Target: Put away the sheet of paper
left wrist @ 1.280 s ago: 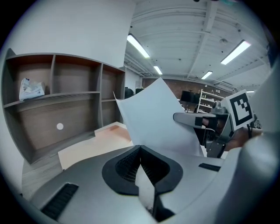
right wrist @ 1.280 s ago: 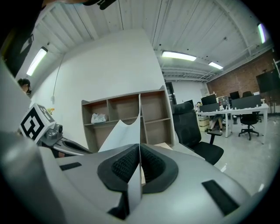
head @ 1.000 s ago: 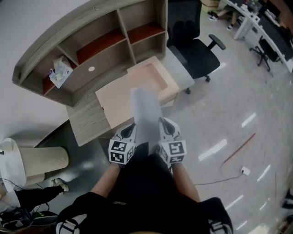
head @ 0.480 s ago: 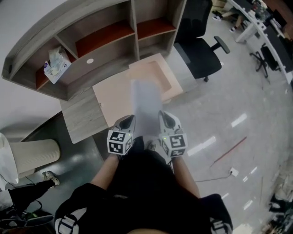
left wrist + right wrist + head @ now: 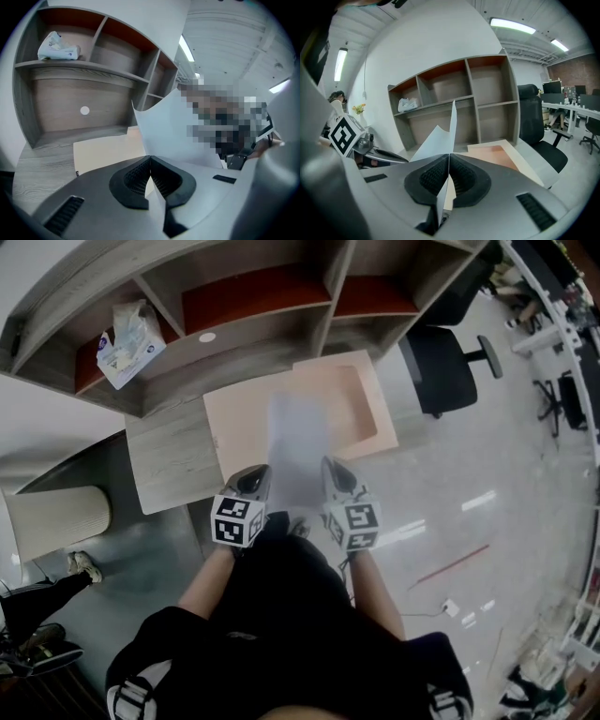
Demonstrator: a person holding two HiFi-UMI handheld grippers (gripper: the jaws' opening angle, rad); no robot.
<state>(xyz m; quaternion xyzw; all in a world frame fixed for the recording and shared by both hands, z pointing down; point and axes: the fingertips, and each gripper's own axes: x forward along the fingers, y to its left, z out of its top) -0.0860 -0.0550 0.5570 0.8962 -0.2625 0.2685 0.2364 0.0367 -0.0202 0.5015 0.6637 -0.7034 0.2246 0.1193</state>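
Observation:
A white sheet of paper (image 5: pixel 298 448) is held up between both grippers above the near part of the desk. My left gripper (image 5: pixel 253 482) is shut on the sheet's left edge, my right gripper (image 5: pixel 335 476) on its right edge. In the left gripper view the sheet of paper (image 5: pixel 173 136) rises from the shut left gripper (image 5: pixel 150 168). In the right gripper view the sheet of paper (image 5: pixel 436 140) stands edge-on out of the shut right gripper (image 5: pixel 449 165). Under the sheet lies a pale orange open tray (image 5: pixel 370 413) on the desk (image 5: pixel 169 470).
A wooden shelf unit (image 5: pixel 244 306) with several compartments stands behind the desk; a crumpled plastic packet (image 5: pixel 127 334) lies in its left compartment. A black office chair (image 5: pixel 450 367) stands to the right. A beige ribbed bin (image 5: pixel 52 521) sits on the floor at left.
The view has shifted toward the desk and shelf. Both grippers with the sheet now sit further over the desk and tray, still shut on it.

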